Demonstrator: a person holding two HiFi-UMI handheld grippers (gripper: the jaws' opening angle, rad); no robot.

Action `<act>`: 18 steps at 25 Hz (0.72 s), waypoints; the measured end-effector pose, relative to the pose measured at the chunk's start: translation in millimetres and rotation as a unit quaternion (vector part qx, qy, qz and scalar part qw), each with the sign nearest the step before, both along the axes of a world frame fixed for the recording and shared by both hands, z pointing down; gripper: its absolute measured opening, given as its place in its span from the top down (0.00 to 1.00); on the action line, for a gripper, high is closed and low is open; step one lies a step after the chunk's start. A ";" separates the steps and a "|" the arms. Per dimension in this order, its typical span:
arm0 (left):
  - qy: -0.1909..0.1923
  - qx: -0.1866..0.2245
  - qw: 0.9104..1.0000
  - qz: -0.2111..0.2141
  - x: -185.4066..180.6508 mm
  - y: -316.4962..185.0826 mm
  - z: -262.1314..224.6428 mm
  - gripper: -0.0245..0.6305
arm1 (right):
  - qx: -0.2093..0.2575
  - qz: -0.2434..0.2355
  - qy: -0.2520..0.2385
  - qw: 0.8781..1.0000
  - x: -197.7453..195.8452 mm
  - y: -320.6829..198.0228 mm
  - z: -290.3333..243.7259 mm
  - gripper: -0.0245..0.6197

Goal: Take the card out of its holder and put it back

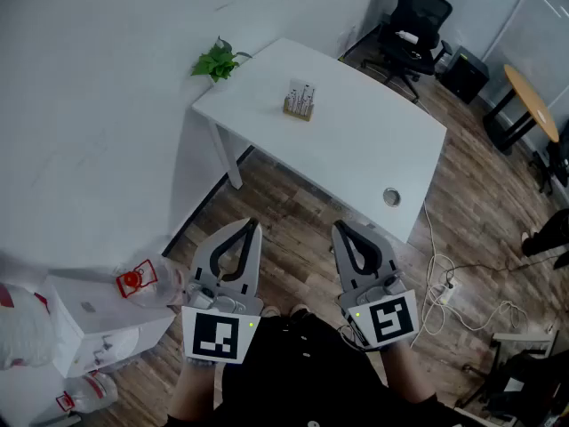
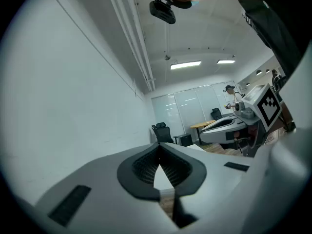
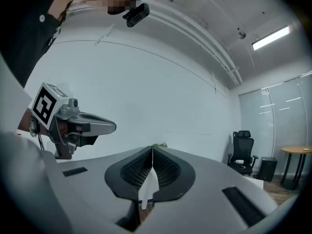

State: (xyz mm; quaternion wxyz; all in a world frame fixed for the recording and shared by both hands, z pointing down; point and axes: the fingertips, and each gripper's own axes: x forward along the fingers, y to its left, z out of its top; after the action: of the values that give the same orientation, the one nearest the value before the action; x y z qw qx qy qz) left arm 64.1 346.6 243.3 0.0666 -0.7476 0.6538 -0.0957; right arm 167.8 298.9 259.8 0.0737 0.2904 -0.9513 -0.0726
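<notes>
Left gripper [image 1: 247, 229] fingers closed, empty | right gripper [image 1: 342, 229] likewise | card holder [image 1: 300, 102] on table [image 1: 373, 154], contents too small to tell

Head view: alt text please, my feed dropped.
The left tongs and right tongs are both shut and empty, held side by side above the wood floor, short of a white table. A card holder stands on the table; a small plant sits by its corner.

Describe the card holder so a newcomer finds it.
Find the white table by the wall. Near its middle stands the card holder, a wooden block with white cards upright. Its neighbours are a green corner plant and a flat round hole.
</notes>
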 end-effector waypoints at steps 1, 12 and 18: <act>0.000 0.000 1.000 0.000 0.4 -0.8 0.2 0.94 | 0.000 0.000 0.000 1.000 0.2 -0.8 0.2 0.90; 0.003 0.004 1.000 0.004 2.8 0.8 -0.8 0.94 | 0.004 -0.006 0.004 1.000 -1.9 3.5 0.7 0.90; -0.001 0.006 1.000 0.007 -0.3 4.5 -2.1 0.94 | 0.003 -0.002 0.001 1.000 -4.8 6.1 -0.6 0.90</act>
State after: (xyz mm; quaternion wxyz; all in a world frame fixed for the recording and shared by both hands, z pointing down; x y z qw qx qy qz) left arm 63.9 351.2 241.2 0.0727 -0.7516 0.6491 -0.0918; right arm 163.1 305.1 259.2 0.0742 0.2889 -0.9515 -0.0758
